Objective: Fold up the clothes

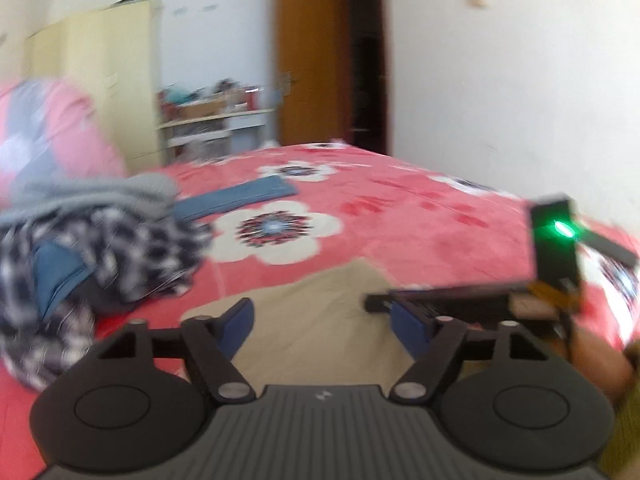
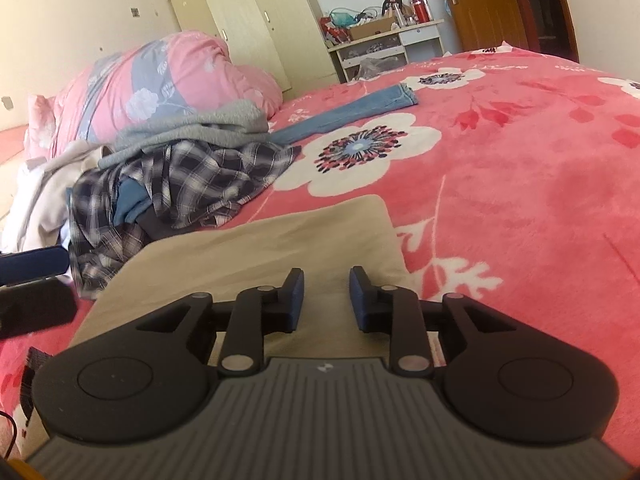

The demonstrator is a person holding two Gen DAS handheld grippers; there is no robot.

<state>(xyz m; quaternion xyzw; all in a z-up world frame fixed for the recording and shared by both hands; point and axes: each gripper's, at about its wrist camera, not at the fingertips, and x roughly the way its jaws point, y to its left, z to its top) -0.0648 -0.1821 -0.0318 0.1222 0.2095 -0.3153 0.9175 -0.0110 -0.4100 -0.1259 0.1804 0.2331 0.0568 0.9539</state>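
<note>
A folded beige garment (image 2: 280, 248) lies flat on the red floral blanket (image 2: 520, 184), just in front of both grippers. My right gripper (image 2: 326, 284) hovers over its near right part, open with nothing between the blue pads. My left gripper (image 1: 322, 320) is spread wide open above the same beige garment (image 1: 320, 292); this view is blurred by motion. The right tool's black housing with a green light (image 1: 554, 240) shows to the right of it. To the left sits a pile with a plaid shirt (image 2: 180, 184) and a grey top (image 2: 192, 128). Folded jeans (image 2: 360, 108) lie further back.
A rolled pink quilt (image 2: 160, 76) and pale cloths (image 2: 40, 196) sit behind the pile at the left. Beyond the bed stand a cream wardrobe (image 2: 256, 12), a cluttered white shelf unit (image 2: 384, 36) and a brown door (image 2: 480, 4). A white wall (image 1: 520, 80) runs along the right.
</note>
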